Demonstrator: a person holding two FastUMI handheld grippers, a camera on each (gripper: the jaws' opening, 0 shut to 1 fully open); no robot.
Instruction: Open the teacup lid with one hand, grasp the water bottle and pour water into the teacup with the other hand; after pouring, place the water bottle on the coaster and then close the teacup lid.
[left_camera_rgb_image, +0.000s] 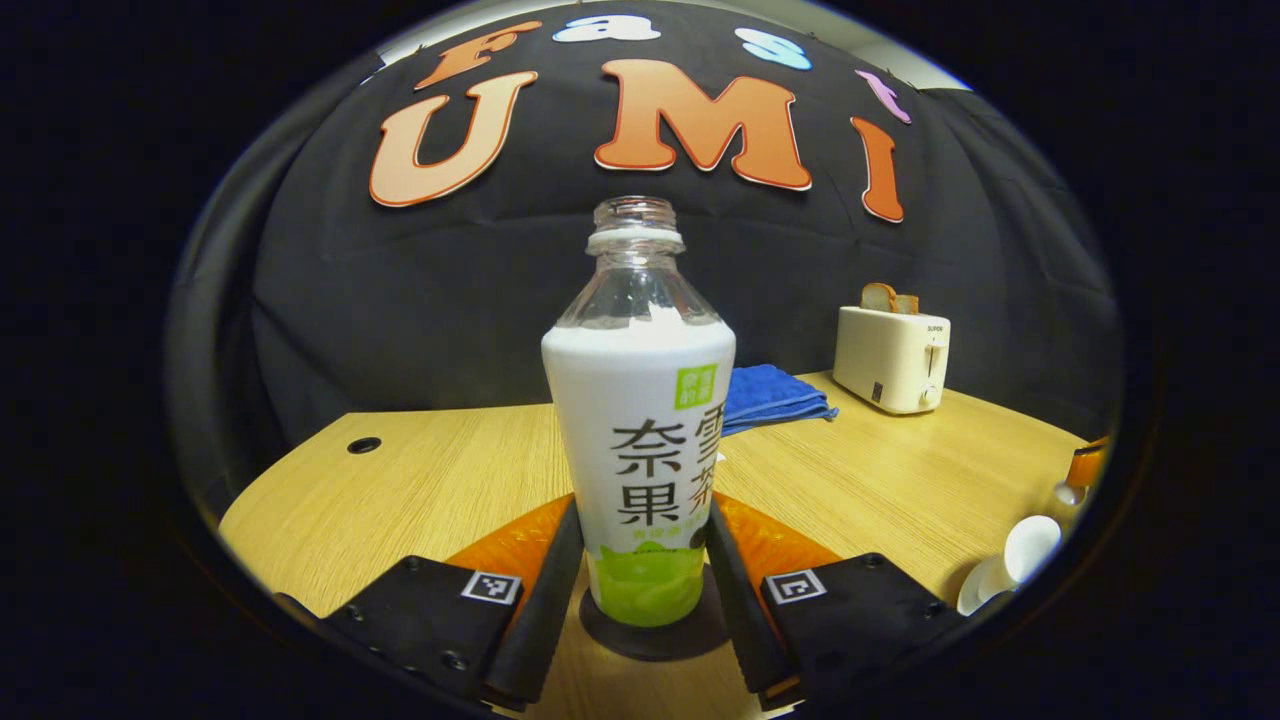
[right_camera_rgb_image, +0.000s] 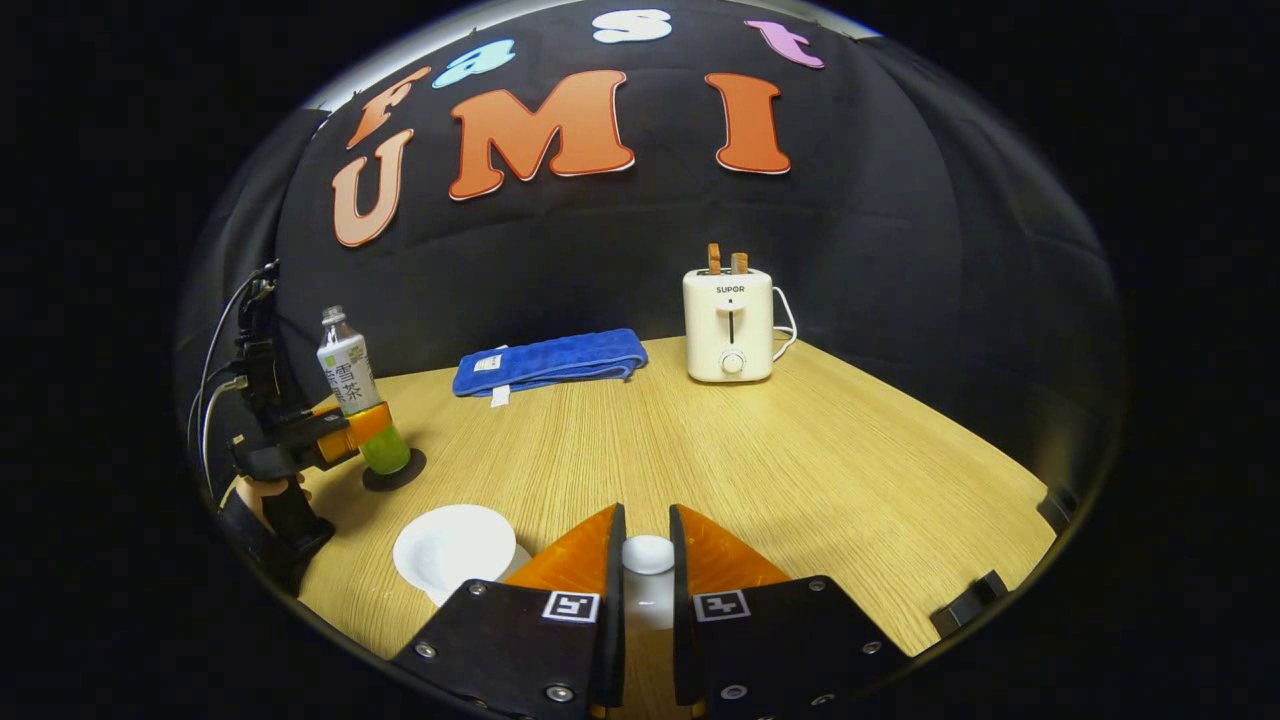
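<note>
Clear plastic bottle (left_camera_rgb_image: 640, 420) stands upright on round dark coaster (left_camera_rgb_image: 655, 632).

A staged recording booth is posing as a kitchen corner: black cloth (right_camera_rgb_image: 900, 300) is hanging behind a wooden table (right_camera_rgb_image: 800, 470), with a toaster (right_camera_rgb_image: 729, 325) and a folded blue towel (right_camera_rgb_image: 550, 362) sitting along its far edge.

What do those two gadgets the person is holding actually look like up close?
Each gripper has two flat black fingers with orange wedge-shaped backing, mounted on black blocks with small screws. Every block carries a square black-and-white printed marker. That goes for the left gripper and the right gripper alike. Seen from farther off in the right gripper view, the left one is a black handheld frame with orange parts and thin cables looping off its top.
</note>
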